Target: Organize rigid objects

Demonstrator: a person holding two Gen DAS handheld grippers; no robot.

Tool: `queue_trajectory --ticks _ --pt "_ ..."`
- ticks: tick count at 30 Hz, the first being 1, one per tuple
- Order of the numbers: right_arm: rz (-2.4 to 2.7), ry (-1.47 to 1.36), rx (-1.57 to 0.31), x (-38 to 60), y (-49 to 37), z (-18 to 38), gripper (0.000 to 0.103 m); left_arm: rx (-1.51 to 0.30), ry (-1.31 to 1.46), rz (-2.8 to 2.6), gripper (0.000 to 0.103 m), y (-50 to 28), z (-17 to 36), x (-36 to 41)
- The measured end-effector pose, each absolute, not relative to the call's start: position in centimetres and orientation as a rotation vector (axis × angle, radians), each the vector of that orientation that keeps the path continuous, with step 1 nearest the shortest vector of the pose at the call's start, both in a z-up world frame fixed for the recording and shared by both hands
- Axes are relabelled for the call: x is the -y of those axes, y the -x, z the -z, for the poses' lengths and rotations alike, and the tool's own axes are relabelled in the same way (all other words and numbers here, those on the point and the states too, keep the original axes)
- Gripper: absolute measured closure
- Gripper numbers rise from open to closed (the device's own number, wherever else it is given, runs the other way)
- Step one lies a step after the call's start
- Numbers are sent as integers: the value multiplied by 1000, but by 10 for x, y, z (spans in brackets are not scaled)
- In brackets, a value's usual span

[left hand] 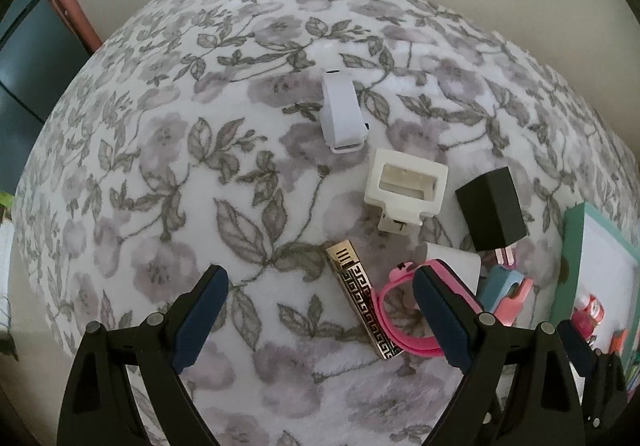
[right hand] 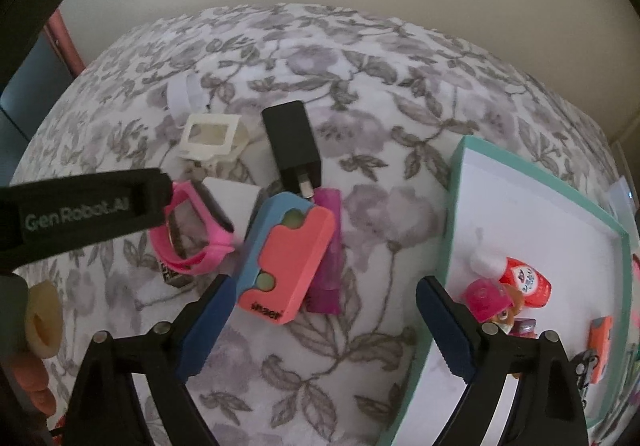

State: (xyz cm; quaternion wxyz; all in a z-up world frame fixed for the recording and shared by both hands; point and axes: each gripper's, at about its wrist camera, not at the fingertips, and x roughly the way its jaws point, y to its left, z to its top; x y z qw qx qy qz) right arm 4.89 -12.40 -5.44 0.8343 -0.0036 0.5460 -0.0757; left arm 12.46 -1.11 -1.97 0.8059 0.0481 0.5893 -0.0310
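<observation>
— Clutter first: what's lying on the flowered blanket?

— A white clip, a cream hair claw, a black charger, a gold patterned bar, a pink watch band, and a coral-and-blue eraser resting on a purple piece. All loose, bunched just left of the teal-rimmed box.

— Why bunched there?

— My guess is they're waiting to go into the box; it already holds a red-and-white bottle and small toys, so sorting looks partly done.

— And the tools?

— The left tool hangs over the pile, spread wide, holding nothing, with the gold bar lying between its fingers. The right tool is also spread wide and empty, the eraser just ahead of its left finger.

— Which way does the eraser run?

— Its long axis slants from near-left to far-right, with the printed end toward the camera. The charger beyond runs nearly the same line, prongs pointing back at the eraser. I'd judge a slight twist of the wrist is needed to close across the eraser's short sides.
</observation>
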Motion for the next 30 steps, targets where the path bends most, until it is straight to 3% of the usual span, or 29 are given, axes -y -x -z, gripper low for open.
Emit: queue_trajectory --ticks 19,30 --pt "130 -4 -1184 115 -57 69 19 -1252 -305 142 9 -118 29 39" --pt "147 -38 -1173 123 -61 71 38 -1131 -391 144 12 -121 26 51"
